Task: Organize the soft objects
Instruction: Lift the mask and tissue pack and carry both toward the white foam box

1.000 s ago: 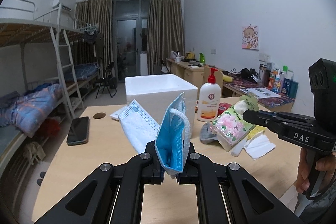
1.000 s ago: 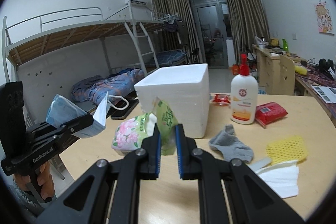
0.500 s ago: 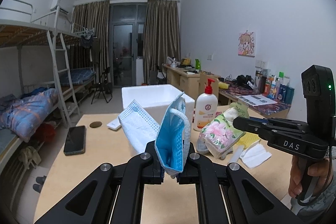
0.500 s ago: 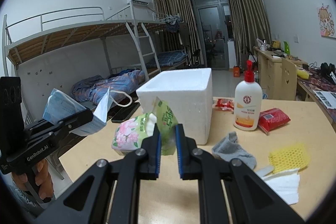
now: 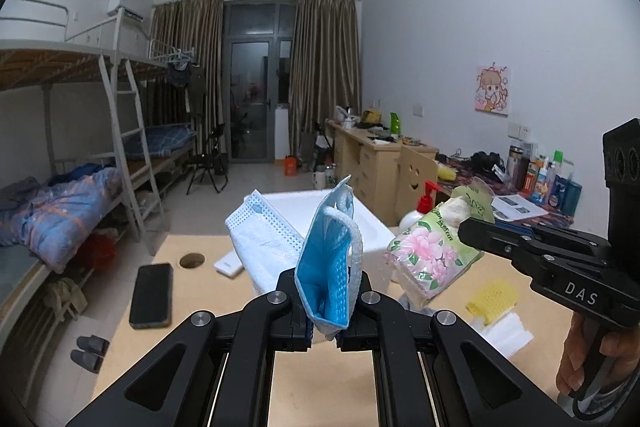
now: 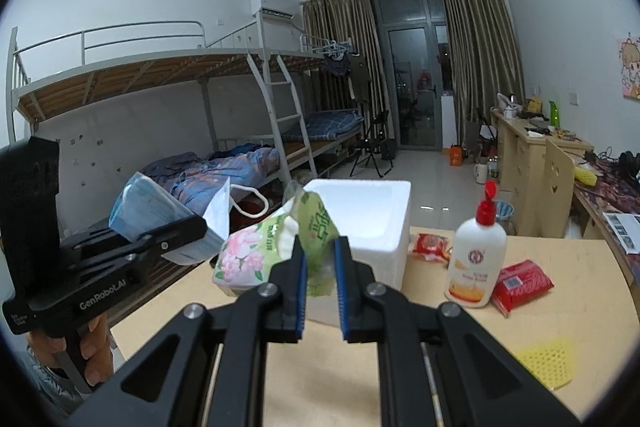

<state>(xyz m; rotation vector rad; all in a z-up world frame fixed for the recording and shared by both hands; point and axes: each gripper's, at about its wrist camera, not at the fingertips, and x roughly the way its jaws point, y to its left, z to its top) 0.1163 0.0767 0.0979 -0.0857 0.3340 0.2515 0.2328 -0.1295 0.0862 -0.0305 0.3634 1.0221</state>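
Left wrist view: the left claw (image 5: 324, 311) was clamped on a blue mask (image 5: 328, 267), held above the counter (image 5: 172, 347), just short of the white box (image 5: 320, 211). A phone (image 5: 151, 289) lay left of the box, a yellow mesh (image 5: 494, 297) right of it.

Right wrist view: the right claw (image 6: 321, 279) was clamped on a tissue pack (image 6: 264, 251), lifted in front of the box (image 6: 372, 219), beside the mask (image 6: 168, 215). A bottle (image 6: 478, 259) and a red packet (image 6: 520, 283) stood right of the box. The task looked part done: both items carried, none visibly in the box yet. Open counter lay before the box; its rim needed clearing.
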